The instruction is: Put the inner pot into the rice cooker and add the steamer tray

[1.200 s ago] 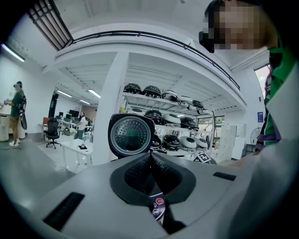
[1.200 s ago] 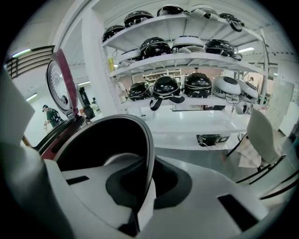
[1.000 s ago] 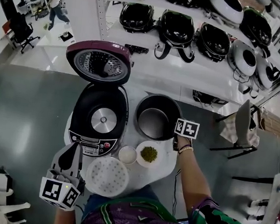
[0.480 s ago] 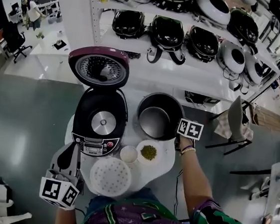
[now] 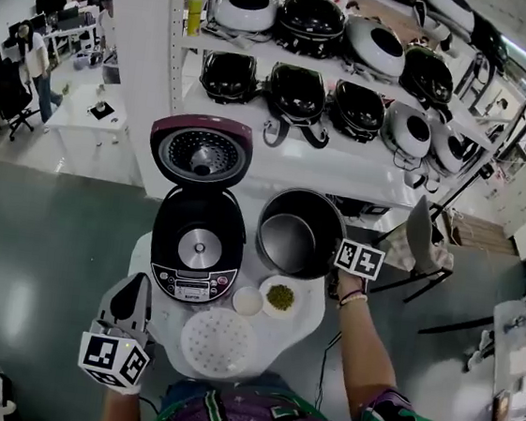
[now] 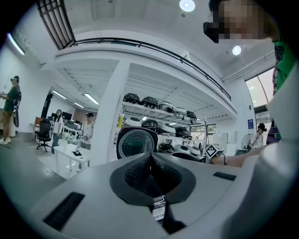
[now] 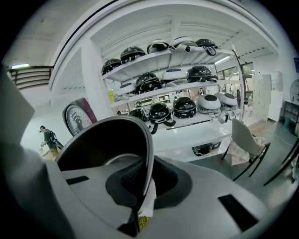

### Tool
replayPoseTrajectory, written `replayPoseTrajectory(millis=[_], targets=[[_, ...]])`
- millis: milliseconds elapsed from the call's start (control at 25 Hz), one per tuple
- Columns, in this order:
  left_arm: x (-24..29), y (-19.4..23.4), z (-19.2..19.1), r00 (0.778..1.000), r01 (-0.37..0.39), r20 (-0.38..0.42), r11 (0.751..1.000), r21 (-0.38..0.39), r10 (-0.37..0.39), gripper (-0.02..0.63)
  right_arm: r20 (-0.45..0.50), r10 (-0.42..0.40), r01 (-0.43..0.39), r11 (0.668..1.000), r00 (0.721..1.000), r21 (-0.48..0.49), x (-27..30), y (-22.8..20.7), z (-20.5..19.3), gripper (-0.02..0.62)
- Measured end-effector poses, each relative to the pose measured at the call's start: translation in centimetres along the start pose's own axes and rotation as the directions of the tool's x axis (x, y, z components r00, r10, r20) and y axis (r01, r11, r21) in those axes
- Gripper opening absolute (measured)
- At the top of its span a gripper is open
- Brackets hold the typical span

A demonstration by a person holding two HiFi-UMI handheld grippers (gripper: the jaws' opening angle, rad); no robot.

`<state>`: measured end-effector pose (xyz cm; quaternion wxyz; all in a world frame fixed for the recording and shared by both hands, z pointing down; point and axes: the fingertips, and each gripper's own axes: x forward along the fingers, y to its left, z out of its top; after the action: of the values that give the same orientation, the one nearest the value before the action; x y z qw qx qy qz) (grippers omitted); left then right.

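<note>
One small round table (image 5: 309, 325) carries one rice cooker (image 5: 198, 245), its maroon lid (image 5: 200, 155) thrown back upright, so the heating plate in the empty well shows. To the cooker's right is the single inner pot (image 5: 291, 232), dark and empty and not in the cooker. The right gripper (image 5: 332, 260) pinches the pot's near right rim. Whether the pot's base is clear of the table, the head view does not settle. In the right gripper view the two jaws of that gripper (image 7: 140, 186) are clenched on the thin rim, one inside the pot (image 7: 107, 144) and one outside.

In front of the cooker and pot stand two little dishes side by side: one with something white (image 5: 247, 300), one with green beans (image 5: 280, 296). Nearer the person lies one white perforated steamer tray (image 5: 218, 341), flat on the table and touched by neither gripper.

The left gripper (image 5: 135, 287) hangs off the table's left edge (well apart from the tray); in its own view the left gripper (image 6: 150, 161) has its jaws pressed together on nothing.

Behind, the lower shelf (image 5: 343, 167) bears five more cookers, three black and two pale. One chair (image 5: 420, 240) stands at the right.
</note>
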<state>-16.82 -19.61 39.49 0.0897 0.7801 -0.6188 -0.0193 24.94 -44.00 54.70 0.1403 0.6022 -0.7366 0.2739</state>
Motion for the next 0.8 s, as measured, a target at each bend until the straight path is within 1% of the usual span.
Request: replayPoseTrajectory(millis=[160, 280, 400, 560, 800], targets=[[-1.6, 2.1, 0.4, 0.999, 0.019, 0.031, 1.0, -0.006, -0.019, 0.021, 0.036, -0.001, 0.0, 1.0, 0.999, 0.016, -2.1, 2.4, 0.8, 0.015], [-2.7, 3.8, 0.8, 0.999, 0.023, 0.036, 1.0, -0.016, -0.022, 0.021, 0.054, -0.001, 0.0, 1.0, 0.999, 0.015, -3.7, 4.5, 1.2, 0.015], [-3.6, 4.9, 1.5, 0.998, 0.045, 0.038, 0.999, -0.019, -0.044, 0.021, 0.08, -0.006, 0.005, 1.0, 0.997, 0.019, -5.4, 6.3, 1.8, 0.015], [-4.8, 6.2, 2.2, 0.997, 0.073, 0.037, 0.997, -0.011, -0.072, 0.021, 0.102, 0.012, -0.015, 0.999, 0.995, 0.034, -6.8, 9.0, 1.9, 0.015], [-5.4, 7.4, 3.0, 0.993, 0.11, 0.042, 0.994, 0.007, -0.111, 0.021, 0.123, 0.039, -0.042, 0.999, 0.992, 0.023, -7.5, 13.0, 2.1, 0.017]])
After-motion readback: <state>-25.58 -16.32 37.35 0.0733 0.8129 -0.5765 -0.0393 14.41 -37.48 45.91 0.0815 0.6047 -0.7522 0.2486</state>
